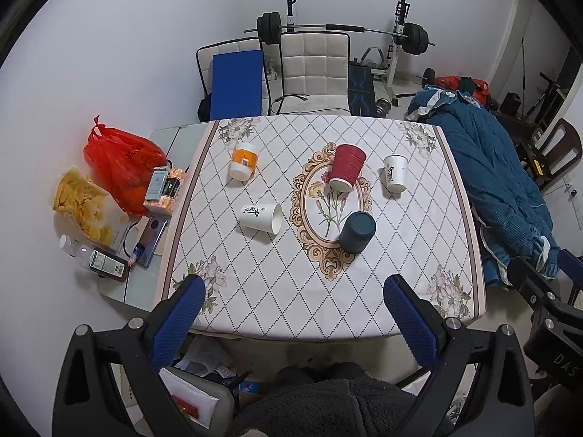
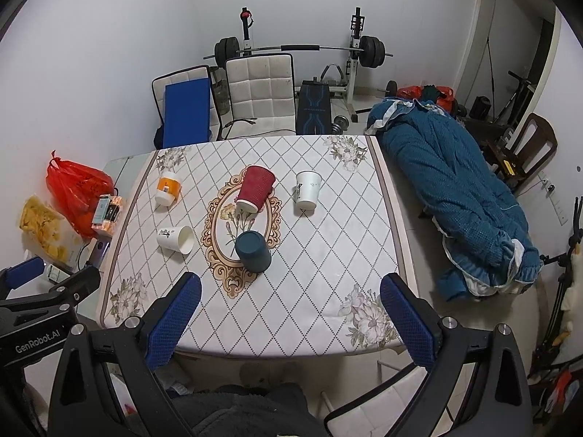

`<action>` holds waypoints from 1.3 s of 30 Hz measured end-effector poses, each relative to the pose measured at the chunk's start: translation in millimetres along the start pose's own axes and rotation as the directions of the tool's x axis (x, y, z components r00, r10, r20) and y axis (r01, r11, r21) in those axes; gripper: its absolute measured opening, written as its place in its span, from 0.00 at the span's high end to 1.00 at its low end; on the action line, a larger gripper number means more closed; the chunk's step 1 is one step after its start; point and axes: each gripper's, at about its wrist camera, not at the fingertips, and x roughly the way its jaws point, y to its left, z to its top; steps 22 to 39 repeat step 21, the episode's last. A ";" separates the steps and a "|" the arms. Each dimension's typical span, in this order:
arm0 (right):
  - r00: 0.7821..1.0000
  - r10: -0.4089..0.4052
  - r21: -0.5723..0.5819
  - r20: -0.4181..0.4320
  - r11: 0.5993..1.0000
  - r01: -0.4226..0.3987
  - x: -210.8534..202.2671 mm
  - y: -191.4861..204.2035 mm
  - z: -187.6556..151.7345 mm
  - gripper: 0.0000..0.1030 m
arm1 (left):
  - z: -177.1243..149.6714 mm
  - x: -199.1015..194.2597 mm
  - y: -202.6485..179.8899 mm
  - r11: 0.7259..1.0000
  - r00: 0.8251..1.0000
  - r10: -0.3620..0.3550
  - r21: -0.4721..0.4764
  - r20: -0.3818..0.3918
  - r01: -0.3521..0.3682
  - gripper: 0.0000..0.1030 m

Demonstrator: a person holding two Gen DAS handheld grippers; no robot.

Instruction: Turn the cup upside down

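Several cups stand on a table with a patterned cloth (image 1: pixel 255 284). A red ribbed cup (image 1: pixel 347 172) (image 2: pixel 254 189), a dark blue cup (image 1: pixel 357 232) (image 2: pixel 253 251), a white cup (image 1: pixel 395 173) (image 2: pixel 307 190) and an orange-and-white cup (image 1: pixel 243 161) (image 2: pixel 168 189) stand upside down. Another white cup (image 1: pixel 261 217) (image 2: pixel 176 239) lies on its side, mouth to the right. My left gripper (image 1: pixel 294 293) is open and empty, high above the near table edge. My right gripper (image 2: pixel 290 291) is open and empty, likewise above the near edge.
A red plastic bag (image 1: pixel 122 164), a snack bag (image 1: pixel 85 205), small boxes, a phone (image 1: pixel 149 240) and bottles sit on a side surface left of the table. Two chairs (image 1: pixel 313 69) and a barbell rack stand behind. A blue quilt (image 2: pixel 448 196) lies at the right.
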 end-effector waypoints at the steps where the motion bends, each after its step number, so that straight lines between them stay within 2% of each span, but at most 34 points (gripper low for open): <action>1: 1.000 0.001 0.000 -0.001 1.000 -0.001 0.0 -0.5 -0.3 0.02 | 0.1 -0.3 -0.1 1.000 1.000 -0.002 -0.001 -0.001 0.002 0.03; 39: 1.000 0.005 -0.008 -0.005 1.000 -0.005 4.5 2.8 -0.7 0.02 | -4.8 -2.5 -4.0 1.000 1.000 -0.009 0.001 -0.003 0.009 0.03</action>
